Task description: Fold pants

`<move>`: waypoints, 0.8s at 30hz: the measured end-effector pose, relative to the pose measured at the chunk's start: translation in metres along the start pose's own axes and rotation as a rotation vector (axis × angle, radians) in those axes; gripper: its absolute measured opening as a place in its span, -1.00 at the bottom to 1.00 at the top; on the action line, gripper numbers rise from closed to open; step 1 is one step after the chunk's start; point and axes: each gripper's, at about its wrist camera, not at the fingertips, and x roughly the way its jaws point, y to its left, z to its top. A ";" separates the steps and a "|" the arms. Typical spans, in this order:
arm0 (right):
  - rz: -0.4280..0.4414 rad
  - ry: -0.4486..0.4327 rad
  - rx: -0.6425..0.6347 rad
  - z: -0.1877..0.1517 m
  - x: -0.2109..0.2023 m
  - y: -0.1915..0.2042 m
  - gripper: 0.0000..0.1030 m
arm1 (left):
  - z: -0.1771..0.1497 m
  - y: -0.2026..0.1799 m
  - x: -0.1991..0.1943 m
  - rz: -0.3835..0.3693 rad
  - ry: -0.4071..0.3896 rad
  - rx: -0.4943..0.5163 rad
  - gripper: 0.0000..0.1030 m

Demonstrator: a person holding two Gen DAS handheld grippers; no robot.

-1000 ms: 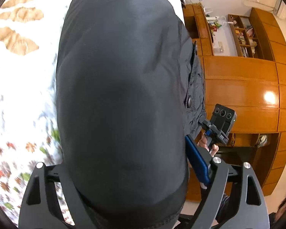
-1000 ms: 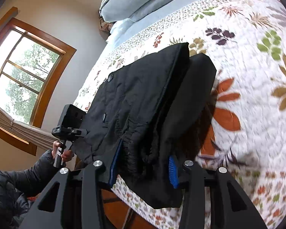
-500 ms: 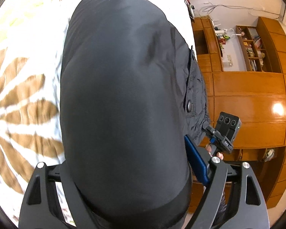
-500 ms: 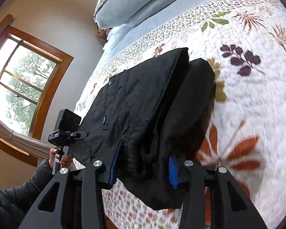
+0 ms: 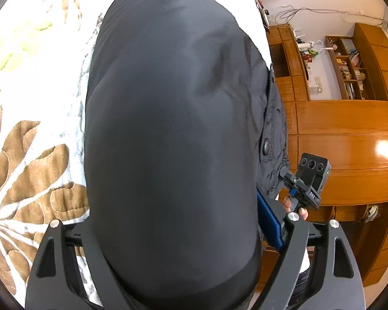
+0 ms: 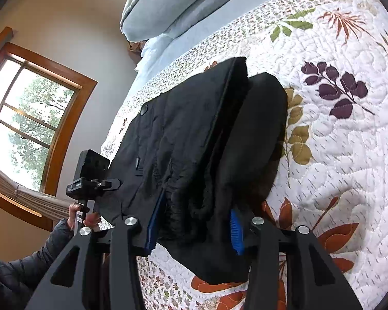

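The black pants (image 6: 194, 142) hang folded between both grippers above the floral quilt (image 6: 336, 155). My right gripper (image 6: 194, 230) is shut on a thick bunch of the pants' edge, blue pads on either side. In the left wrist view the pants (image 5: 173, 142) fill the middle and drape over my left gripper (image 5: 173, 232), which is shut on the fabric; only its right blue pad (image 5: 269, 224) shows. The other hand-held gripper shows in each view: the right one (image 5: 307, 180), the left one (image 6: 90, 178).
Grey-blue pillows (image 6: 173, 2) lie at the bed's head. A wood-framed window (image 6: 33, 118) is on the left wall. Wooden cabinets and shelves (image 5: 344, 134) stand beyond the bed. The person's dark sleeve (image 6: 20, 271) is at lower left.
Both grippers have carried the pants along over the quilt; the quilt pattern beneath has shifted. The grips on the fabric are unchanged.
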 end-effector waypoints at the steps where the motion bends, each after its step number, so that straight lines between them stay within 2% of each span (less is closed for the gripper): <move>1: 0.002 0.000 0.010 -0.002 0.000 -0.003 -0.07 | 0.001 0.003 0.001 0.001 0.000 -0.004 0.63; 8: 0.017 -0.008 0.055 -0.009 0.001 -0.018 0.01 | -0.001 0.002 0.005 0.015 -0.011 0.005 0.71; 13: 0.018 -0.017 0.088 -0.012 -0.001 -0.022 0.17 | -0.001 0.000 0.003 0.018 -0.019 0.011 0.72; 20: -0.061 -0.110 0.083 -0.023 -0.038 0.003 0.21 | -0.015 -0.006 -0.024 0.109 -0.078 0.031 0.73; 21: -0.049 -0.130 0.085 -0.027 -0.045 0.006 0.21 | -0.018 -0.009 -0.032 0.135 -0.099 0.047 0.73; 24: 0.056 -0.155 0.075 -0.038 -0.058 0.024 0.21 | -0.033 -0.018 -0.056 0.200 -0.174 0.087 0.73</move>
